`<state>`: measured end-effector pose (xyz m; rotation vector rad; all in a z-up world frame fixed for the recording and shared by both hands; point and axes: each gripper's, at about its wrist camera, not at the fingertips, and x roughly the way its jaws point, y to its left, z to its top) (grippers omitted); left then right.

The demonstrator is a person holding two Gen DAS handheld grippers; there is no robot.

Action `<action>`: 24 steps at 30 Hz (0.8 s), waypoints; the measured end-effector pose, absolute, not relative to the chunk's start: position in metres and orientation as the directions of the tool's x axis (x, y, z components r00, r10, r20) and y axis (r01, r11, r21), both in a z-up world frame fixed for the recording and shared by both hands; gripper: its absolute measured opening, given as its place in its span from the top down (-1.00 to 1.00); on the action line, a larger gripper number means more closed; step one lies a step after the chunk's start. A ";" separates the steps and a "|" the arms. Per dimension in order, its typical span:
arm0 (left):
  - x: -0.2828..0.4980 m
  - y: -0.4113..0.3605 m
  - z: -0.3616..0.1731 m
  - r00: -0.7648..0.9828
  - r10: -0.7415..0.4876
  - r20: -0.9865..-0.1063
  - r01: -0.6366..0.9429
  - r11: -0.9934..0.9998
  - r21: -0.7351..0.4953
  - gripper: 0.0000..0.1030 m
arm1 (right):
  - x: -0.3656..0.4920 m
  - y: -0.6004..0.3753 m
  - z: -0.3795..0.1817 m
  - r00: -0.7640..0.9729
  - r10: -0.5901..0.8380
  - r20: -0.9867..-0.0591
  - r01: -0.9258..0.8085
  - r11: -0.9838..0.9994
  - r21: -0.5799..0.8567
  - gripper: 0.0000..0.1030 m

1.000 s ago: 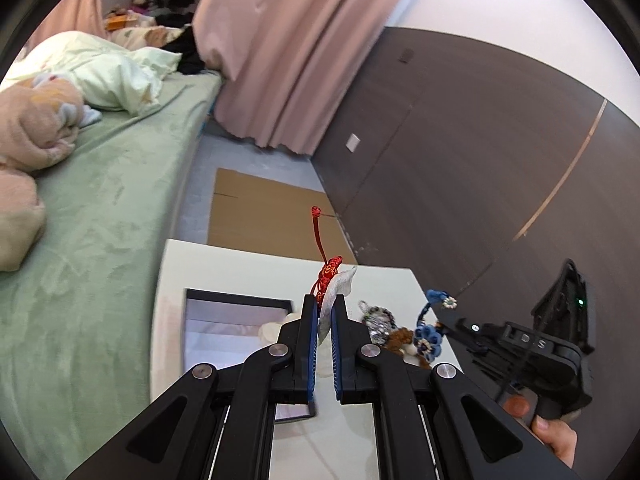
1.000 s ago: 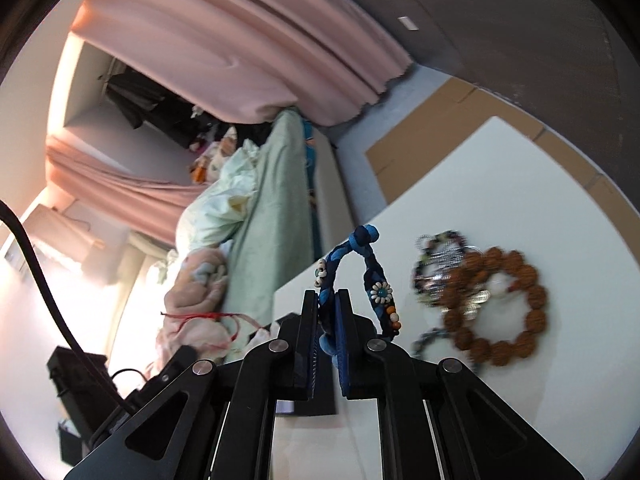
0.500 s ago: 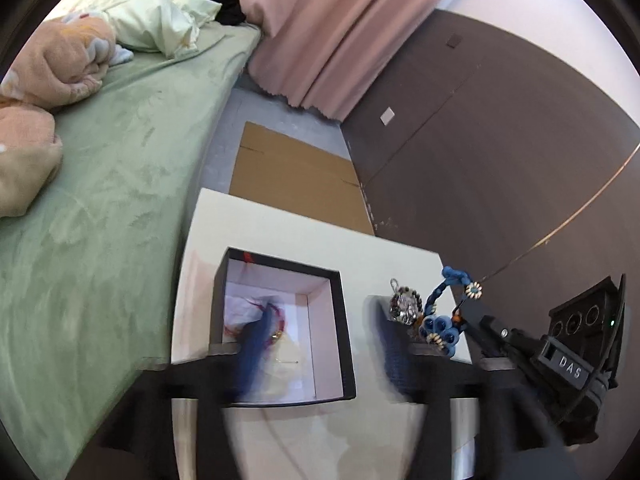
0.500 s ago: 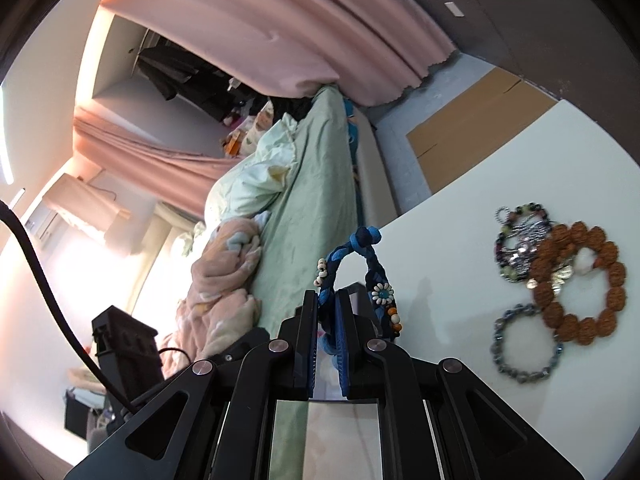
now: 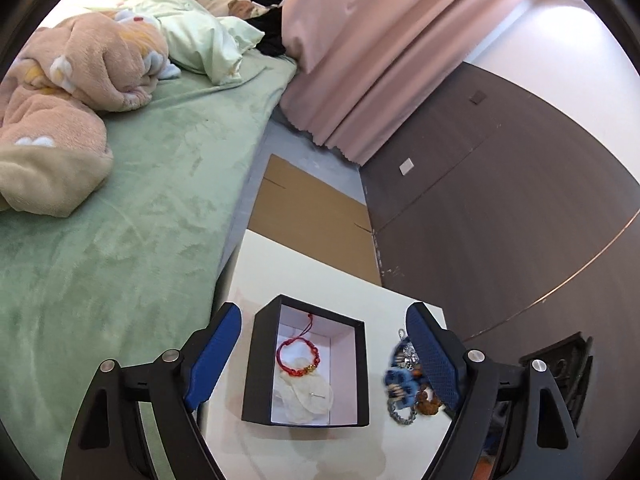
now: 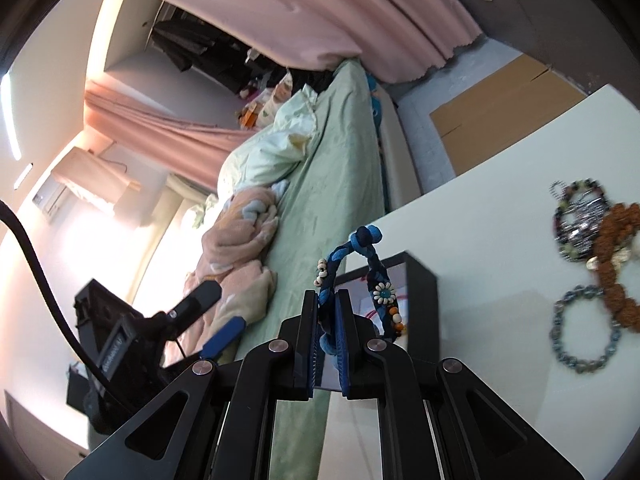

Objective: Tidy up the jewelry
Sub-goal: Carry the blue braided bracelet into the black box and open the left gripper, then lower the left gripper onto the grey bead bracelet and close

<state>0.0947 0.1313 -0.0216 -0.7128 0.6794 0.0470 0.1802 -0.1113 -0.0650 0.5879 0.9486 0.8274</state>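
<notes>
A black jewelry box [image 5: 308, 364] with a pale lining stands open on the white table [image 5: 304, 276]. A red cord bracelet [image 5: 298, 356] lies inside it on a white pouch [image 5: 304, 396]. My left gripper [image 5: 324, 356] is open and empty, held above the box. My right gripper [image 6: 329, 312] is shut on a blue braided bracelet [image 6: 372, 276] and holds it up just beside the box [image 6: 420, 304]. That bracelet also shows blurred in the left wrist view [image 5: 400, 384].
Loose bracelets lie on the table to the right: a brown bead one [image 6: 616, 256], a grey bead one [image 6: 584, 328] and a silver cluster [image 6: 580, 220]. A green bed [image 5: 120, 216] borders the table's left. Flat cardboard [image 5: 316, 216] lies on the floor beyond.
My left gripper opened and dropped the red bracelet and white pouch into the box, then rose. My right gripper carried the blue bracelet away from the loose pile toward the box.
</notes>
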 end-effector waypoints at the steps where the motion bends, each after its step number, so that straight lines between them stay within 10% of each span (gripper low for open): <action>1: 0.094 0.133 -0.021 0.788 -0.180 -0.589 -0.264 0.765 -0.587 -0.65 | 0.181 -0.103 -0.067 0.311 0.822 -0.477 -0.355 0.566 0.744 0.79; 6: 0.092 0.136 -0.018 0.788 -0.171 -0.591 -0.270 0.767 -0.582 -0.65 | 0.184 -0.078 -0.082 0.226 0.800 -0.556 -0.333 0.600 0.727 -0.07; 21: 0.101 0.106 -0.021 0.772 -0.217 -0.598 -0.216 0.795 -0.567 -0.81 | 0.179 -0.150 -0.064 0.363 0.719 -0.593 -0.288 0.691 0.663 -0.16; 24: 0.105 0.093 -0.023 0.771 -0.232 -0.593 -0.191 0.804 -0.564 -0.89 | 0.179 -0.166 -0.062 0.382 0.705 -0.598 -0.260 0.703 0.662 -0.43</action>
